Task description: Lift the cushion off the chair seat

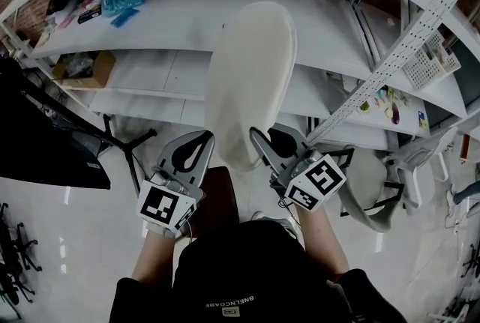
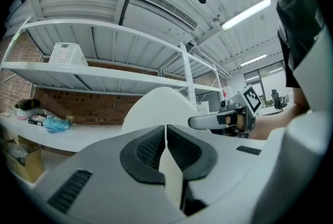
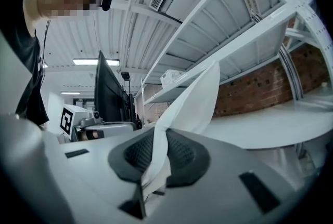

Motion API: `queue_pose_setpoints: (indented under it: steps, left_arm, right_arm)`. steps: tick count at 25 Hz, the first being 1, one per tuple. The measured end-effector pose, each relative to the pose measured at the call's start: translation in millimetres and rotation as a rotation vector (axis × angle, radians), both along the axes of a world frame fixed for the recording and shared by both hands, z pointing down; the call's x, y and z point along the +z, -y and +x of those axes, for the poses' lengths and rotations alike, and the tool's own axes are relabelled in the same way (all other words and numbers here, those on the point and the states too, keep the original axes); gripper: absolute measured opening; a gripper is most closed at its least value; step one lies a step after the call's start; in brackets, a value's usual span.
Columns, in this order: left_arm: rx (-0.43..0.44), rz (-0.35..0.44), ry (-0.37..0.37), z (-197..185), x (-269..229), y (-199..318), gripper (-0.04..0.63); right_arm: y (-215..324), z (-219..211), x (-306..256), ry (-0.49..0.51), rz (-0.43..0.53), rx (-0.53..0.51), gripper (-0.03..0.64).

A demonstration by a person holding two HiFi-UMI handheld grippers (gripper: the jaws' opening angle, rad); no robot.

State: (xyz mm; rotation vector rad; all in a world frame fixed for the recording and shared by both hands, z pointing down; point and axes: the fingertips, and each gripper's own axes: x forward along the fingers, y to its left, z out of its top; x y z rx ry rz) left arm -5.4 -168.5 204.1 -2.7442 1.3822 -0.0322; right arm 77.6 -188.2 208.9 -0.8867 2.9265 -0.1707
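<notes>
Head view, one cushion (image 1: 251,74), left claw (image 1: 202,143), right claw (image 1: 259,140)

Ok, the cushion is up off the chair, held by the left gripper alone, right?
No: the right gripper is clamped on the cushion too, as the right gripper view shows. The left gripper grips it as well, off the chair.

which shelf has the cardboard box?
The shelf directly under the one holding the blue bag; the cardboard box sits at its left end. A higher one holds a white basket.
</notes>
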Motion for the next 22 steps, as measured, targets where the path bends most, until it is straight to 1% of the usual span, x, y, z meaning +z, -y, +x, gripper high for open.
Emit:
queue_pose_setpoints:
  steps: [16,22]
  left_arm:
    - [-0.025,-0.021,0.011,-3.1,8.5,-10.7,0.021]
    - [-0.020,-0.025,-0.003,1.2,8.2,-11.3,0.021]
  right_arm:
    - [-7.4,6.8,3.8,0.009,-0.007,-0.001,0.048]
    - [-6.7,11.0,5.0,0.003,-0.019,0.007,0.048]
